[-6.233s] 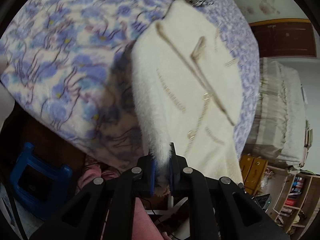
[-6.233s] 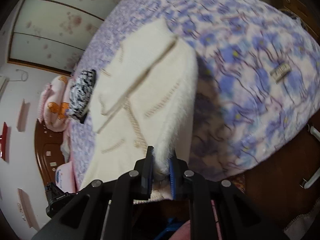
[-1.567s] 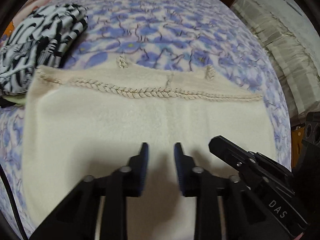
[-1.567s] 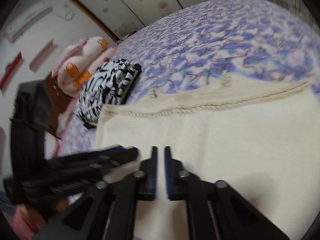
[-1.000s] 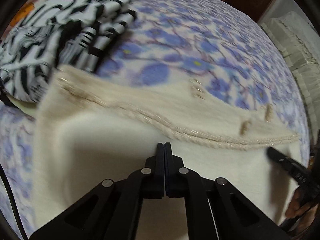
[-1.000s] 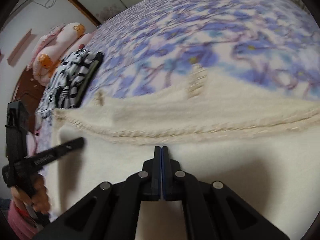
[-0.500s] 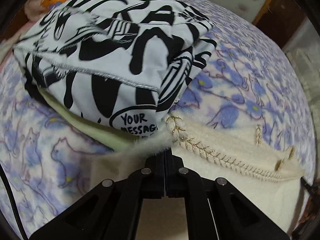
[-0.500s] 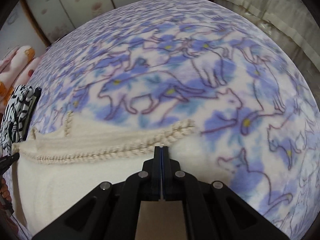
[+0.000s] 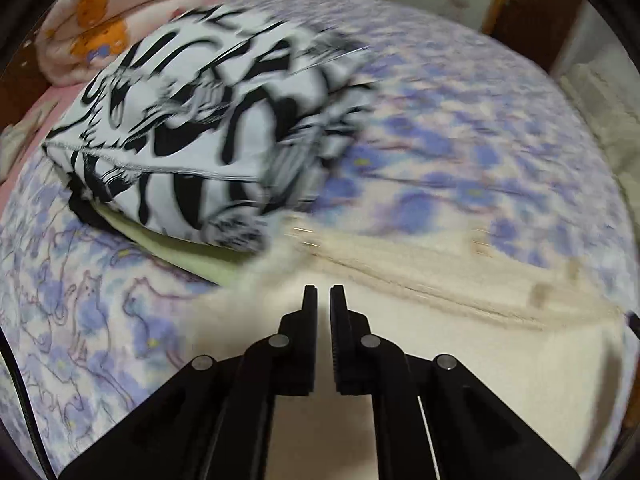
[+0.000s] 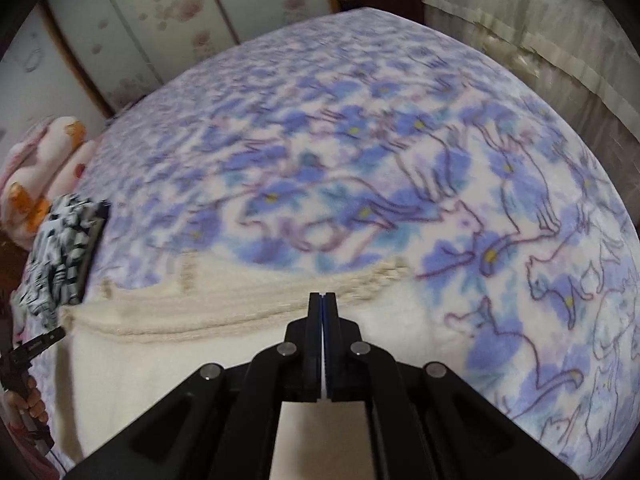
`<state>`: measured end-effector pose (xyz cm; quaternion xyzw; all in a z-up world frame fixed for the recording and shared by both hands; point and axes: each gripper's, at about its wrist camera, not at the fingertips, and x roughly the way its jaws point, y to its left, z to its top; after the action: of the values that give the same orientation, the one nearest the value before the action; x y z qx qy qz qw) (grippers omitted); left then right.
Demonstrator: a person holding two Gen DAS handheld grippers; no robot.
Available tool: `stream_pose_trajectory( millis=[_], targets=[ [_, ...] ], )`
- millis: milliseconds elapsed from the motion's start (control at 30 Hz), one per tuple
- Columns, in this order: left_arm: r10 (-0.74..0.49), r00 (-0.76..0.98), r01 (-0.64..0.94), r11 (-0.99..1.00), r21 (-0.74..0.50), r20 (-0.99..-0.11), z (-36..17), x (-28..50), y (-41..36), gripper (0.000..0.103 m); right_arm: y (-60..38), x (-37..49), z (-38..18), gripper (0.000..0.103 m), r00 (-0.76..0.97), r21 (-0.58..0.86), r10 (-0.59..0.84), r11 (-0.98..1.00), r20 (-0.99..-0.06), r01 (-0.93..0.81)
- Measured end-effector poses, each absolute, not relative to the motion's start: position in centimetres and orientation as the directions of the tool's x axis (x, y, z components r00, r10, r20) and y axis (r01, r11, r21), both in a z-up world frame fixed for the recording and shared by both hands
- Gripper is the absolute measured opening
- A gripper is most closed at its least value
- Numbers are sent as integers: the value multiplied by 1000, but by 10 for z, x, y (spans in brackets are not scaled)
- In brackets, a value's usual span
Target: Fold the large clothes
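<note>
A cream fleece jacket with braided trim lies folded flat on the bed; it also shows in the right wrist view. My left gripper is over the jacket's far left corner, its jaws a small gap apart with nothing between them. My right gripper is shut, jaws pressed together, just above the jacket's far right edge near the braid; no cloth shows between them. The left gripper's tip shows at the left edge of the right wrist view.
A folded black-and-white printed garment lies on a pale green one, just beyond the jacket's left corner; it also shows in the right wrist view. The bed has a purple floral blanket. Pink pillows lie at the head.
My left gripper has opened slightly and drawn back from the jacket's corner. My right gripper stays shut and has lifted a little. Both views are blurred by motion.
</note>
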<state>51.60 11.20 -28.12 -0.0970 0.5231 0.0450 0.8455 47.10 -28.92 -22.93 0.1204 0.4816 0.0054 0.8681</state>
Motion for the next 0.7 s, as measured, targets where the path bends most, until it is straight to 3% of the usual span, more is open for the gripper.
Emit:
stream_pose_trajectory(
  millis=[167, 333, 567, 700],
  targets=[
    [-233, 391, -15, 966, -259, -891, -271, 488, 50, 7, -213, 447, -226, 0, 480, 387, 375, 919, -793, -79],
    [-332, 274, 27, 941, -338, -902, -296, 462, 2, 7, -147, 422, -254, 0, 367, 460, 479, 876, -797, -145],
    [-349, 227, 18, 935, -354, -909, -329, 425, -8, 7, -138, 404, -292, 0, 300, 512, 524, 850, -797, -125],
    [-397, 216, -6, 913, -407, -892, -337, 419, 15, 3, -177, 397, -292, 0, 309, 401, 403, 913, -861, -74]
  ],
)
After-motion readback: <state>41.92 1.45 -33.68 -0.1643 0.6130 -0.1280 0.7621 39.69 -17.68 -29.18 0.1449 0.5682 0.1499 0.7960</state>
